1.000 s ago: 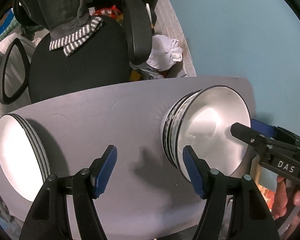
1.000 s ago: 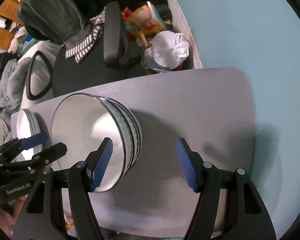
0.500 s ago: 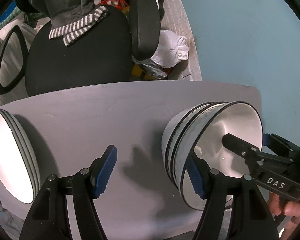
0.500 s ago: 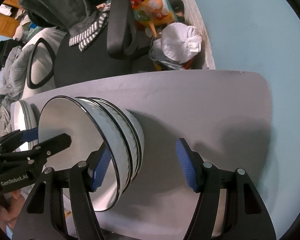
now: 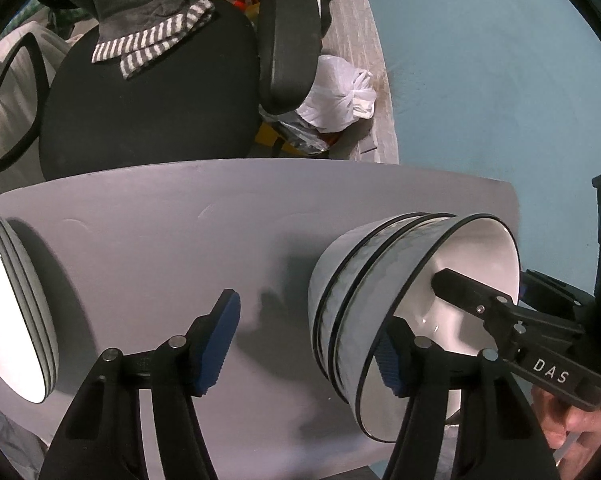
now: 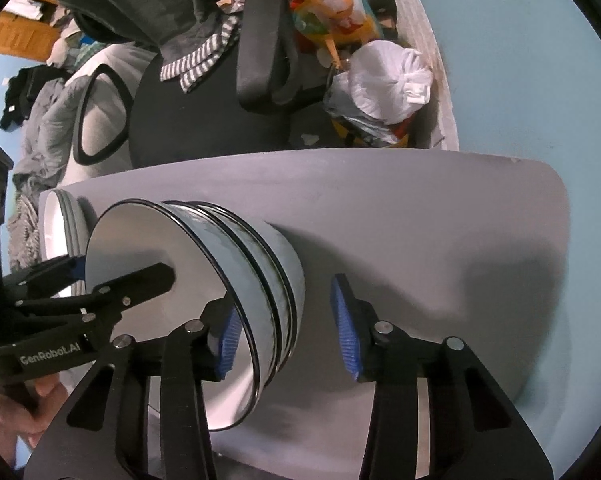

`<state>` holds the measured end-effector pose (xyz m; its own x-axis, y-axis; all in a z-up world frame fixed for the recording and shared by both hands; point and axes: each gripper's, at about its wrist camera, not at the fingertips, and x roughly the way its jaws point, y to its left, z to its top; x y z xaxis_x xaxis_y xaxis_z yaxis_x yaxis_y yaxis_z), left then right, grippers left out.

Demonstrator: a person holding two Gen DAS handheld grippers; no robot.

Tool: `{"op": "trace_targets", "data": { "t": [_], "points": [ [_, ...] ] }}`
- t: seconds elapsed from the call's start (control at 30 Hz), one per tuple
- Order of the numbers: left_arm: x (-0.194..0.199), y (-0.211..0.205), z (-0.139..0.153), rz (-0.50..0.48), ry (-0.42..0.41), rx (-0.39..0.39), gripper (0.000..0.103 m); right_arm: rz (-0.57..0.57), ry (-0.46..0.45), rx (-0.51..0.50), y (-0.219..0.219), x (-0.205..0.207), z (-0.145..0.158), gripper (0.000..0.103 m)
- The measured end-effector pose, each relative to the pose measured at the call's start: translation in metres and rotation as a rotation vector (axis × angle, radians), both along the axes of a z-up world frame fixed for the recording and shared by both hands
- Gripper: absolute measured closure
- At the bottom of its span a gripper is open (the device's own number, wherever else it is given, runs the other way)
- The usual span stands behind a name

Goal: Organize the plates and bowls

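A stack of three nested bowls (image 5: 360, 280) (image 6: 260, 264), white inside with grey marbled walls and black rims, stands on the grey table (image 5: 160, 220). My left gripper (image 5: 304, 344) straddles the stack's wall, one blue pad inside the top bowl and the other out over the table. Its jaws are closing, and neither pad presses on the wall. My right gripper (image 6: 286, 332) straddles the opposite wall the same way, closing, its outer pad still apart from the bowls. A stack of white plates (image 5: 12, 312) (image 6: 60, 224) sits at the table's left end.
Behind the table stands a black office chair (image 5: 148, 112) with a striped grey garment draped over it. A white plastic bag (image 6: 384, 84) and clutter lie on the floor beside it. A blue wall (image 5: 480, 60) runs along the right. A hand (image 6: 16, 412) holds the left gripper.
Both grippers have come down over the bowl stack, so each inner finger now sits inside the top bowl. The right jaws have narrowed clearly, the left only slightly.
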<state>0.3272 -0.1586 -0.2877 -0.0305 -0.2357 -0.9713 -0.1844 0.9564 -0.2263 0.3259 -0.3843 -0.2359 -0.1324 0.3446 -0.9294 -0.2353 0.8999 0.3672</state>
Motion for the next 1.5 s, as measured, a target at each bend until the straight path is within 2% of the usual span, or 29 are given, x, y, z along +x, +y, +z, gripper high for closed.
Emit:
{"op": "trace_targets", "data": {
  "t": [0.13, 0.33, 0.6, 0.7, 0.97, 1.17, 1.5],
  "points": [
    [0.001, -0.001, 0.001, -0.007, -0.018, -0.009, 0.042, -0.001, 0.019, 0.016, 0.000, 0.002, -0.003, 0.066],
    [0.003, -0.006, 0.004, -0.023, -0.033, -0.024, 0.058, 0.002, 0.029, 0.022, 0.003, 0.003, -0.003, 0.070],
    [0.002, -0.010, -0.001, -0.029, 0.027, -0.095, 0.067, -0.022, 0.044, 0.015, 0.002, 0.002, -0.005, 0.070],
    [-0.002, -0.014, 0.000, -0.065, 0.025, -0.082, 0.067, -0.011, 0.076, 0.029, 0.005, -0.001, -0.006, 0.069],
    [0.000, -0.017, 0.000, -0.102, 0.042, -0.087, 0.066, -0.016, 0.074, 0.025, 0.005, -0.004, -0.005, 0.068],
    [-0.001, -0.017, -0.004, -0.084, 0.074, -0.112, 0.059, -0.020, 0.046, 0.006, 0.007, -0.008, -0.001, 0.069],
    [-0.007, -0.011, -0.007, -0.035, 0.073, -0.160, 0.059, -0.028, 0.044, -0.010, 0.008, -0.008, 0.000, 0.070]
  ]
}}
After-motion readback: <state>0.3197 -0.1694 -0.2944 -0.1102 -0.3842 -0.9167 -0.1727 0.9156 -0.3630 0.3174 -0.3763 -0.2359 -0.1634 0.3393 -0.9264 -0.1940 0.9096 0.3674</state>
